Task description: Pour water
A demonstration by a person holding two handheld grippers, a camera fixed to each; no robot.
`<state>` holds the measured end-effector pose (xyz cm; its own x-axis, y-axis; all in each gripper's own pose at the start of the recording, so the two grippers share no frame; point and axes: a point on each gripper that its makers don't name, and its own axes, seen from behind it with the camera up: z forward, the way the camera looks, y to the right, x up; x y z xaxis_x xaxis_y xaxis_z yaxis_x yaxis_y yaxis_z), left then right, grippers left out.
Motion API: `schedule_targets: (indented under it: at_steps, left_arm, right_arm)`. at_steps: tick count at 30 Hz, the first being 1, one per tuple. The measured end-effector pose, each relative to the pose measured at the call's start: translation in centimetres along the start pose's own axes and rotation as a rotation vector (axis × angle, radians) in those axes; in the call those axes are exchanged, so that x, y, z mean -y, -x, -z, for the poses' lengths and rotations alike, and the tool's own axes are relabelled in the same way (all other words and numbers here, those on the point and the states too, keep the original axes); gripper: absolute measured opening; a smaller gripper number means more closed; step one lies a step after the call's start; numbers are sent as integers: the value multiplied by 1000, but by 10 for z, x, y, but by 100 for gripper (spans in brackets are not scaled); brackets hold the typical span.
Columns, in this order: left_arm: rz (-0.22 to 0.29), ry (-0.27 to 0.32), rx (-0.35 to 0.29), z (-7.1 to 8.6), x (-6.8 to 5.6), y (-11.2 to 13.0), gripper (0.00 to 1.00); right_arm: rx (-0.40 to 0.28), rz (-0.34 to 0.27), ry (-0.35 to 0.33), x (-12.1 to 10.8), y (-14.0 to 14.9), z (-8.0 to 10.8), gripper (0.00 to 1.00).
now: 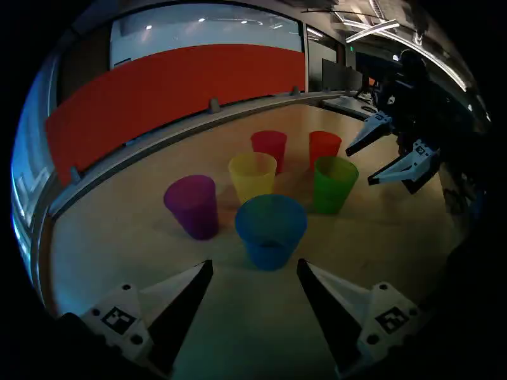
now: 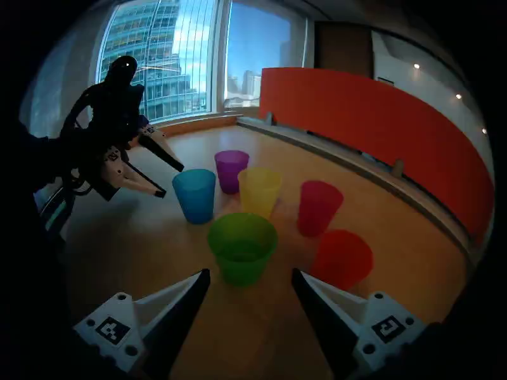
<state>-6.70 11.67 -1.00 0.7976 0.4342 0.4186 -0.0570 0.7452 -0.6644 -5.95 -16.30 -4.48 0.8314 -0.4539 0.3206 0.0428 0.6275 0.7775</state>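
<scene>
Several plastic cups stand upright in a cluster on a wooden table. In the left gripper view the blue cup (image 1: 270, 230) is nearest, just ahead of my open left gripper (image 1: 255, 278), with purple (image 1: 192, 205), yellow (image 1: 253, 175), green (image 1: 334, 182), magenta (image 1: 269, 147) and red (image 1: 324, 147) cups behind it. My right gripper (image 1: 366, 166) hangs open beyond the green cup. In the right gripper view the green cup (image 2: 242, 246) sits just ahead of my open right gripper (image 2: 250, 286); the left gripper (image 2: 170, 181) is open beside the blue cup (image 2: 194, 194). Nothing is held.
A long orange panel (image 1: 171, 95) runs along the table's far edge behind a raised rail (image 1: 190, 130). Large windows (image 2: 171, 63) lie beyond the table end. Bare tabletop (image 1: 253, 329) lies between my left fingers and the cups.
</scene>
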Motion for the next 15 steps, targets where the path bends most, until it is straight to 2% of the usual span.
schedule_targets:
  at_steps: [9,15]
  left_arm:
    - [31,-73,-56,26,6,-7,99]
    - [60,-122,-103,41,8,-14,99]
  right_arm:
    - [-32,-22,59,-8,0,23,99]
    - [-75,-64,107,-17,-8,36,99]
